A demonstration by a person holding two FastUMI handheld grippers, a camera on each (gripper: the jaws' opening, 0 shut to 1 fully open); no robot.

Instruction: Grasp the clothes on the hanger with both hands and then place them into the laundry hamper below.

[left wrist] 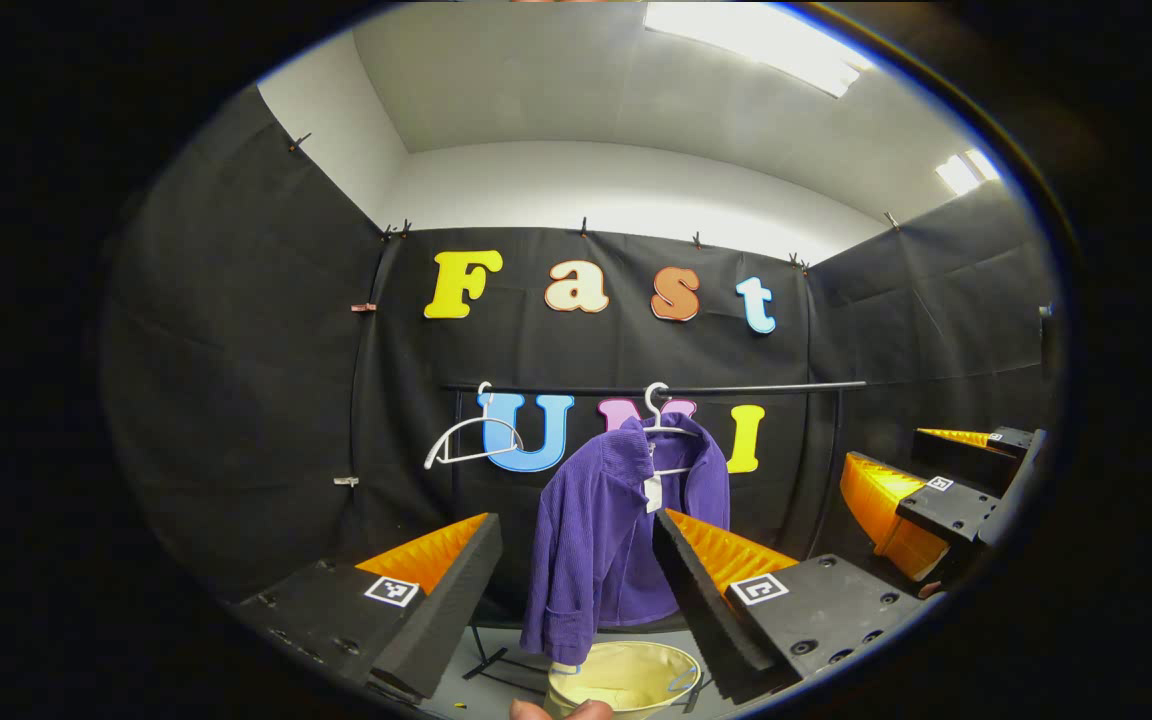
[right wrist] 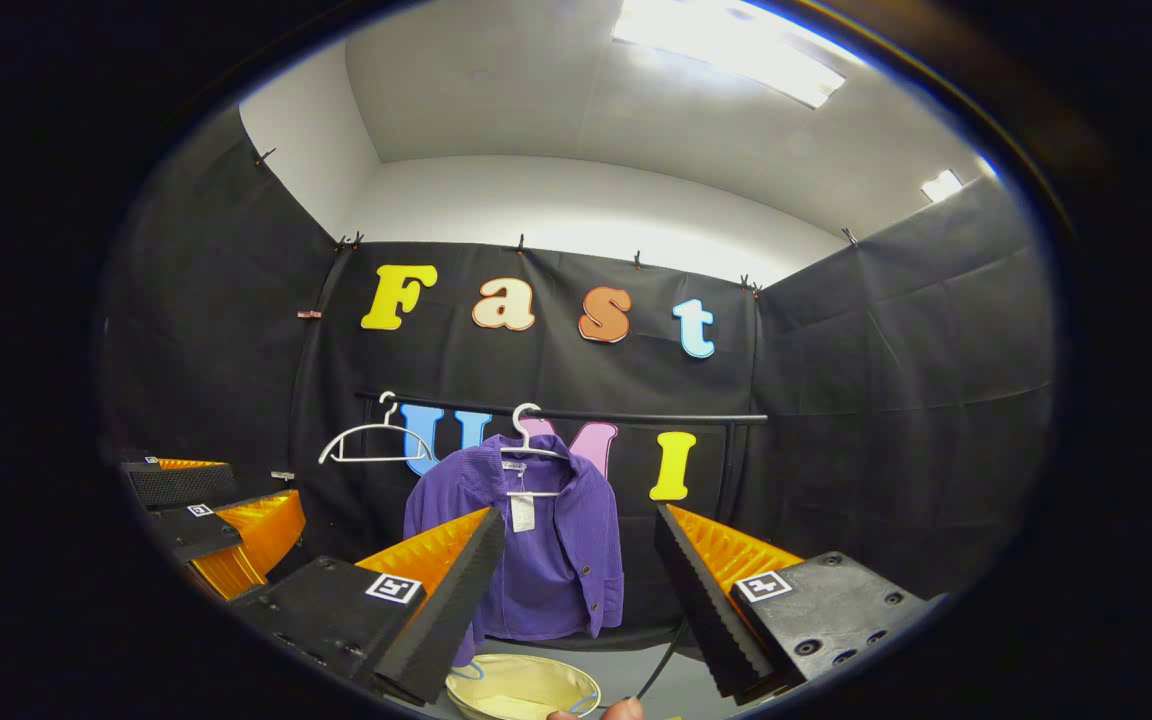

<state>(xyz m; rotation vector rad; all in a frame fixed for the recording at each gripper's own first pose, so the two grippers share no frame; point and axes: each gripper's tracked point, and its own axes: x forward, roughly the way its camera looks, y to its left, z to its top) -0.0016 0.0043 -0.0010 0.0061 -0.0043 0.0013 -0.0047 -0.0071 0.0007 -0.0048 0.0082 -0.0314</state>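
Note:
A purple jacket [left wrist: 608, 520] [right wrist: 541, 550] hangs on a white hanger [left wrist: 658, 420] [right wrist: 528, 440] from a black rail [left wrist: 656, 388] [right wrist: 576, 412]. Below it stands a pale yellow hamper [left wrist: 626, 678] [right wrist: 521, 688]. My left gripper [left wrist: 576, 580] is open, some way in front of the jacket, which shows between its fingers. My right gripper [right wrist: 581, 580] is open too, short of the jacket. In the left gripper view the right gripper [left wrist: 921, 490] appears at the far right. In the right gripper view the left gripper [right wrist: 211, 520] appears at the far left.
A second white hanger [left wrist: 471, 440] [right wrist: 371, 440] hangs bare on the rail, left of the jacket. The rail's black stand has legs on the grey floor [left wrist: 496, 665]. Black cloth walls enclose the booth on three sides.

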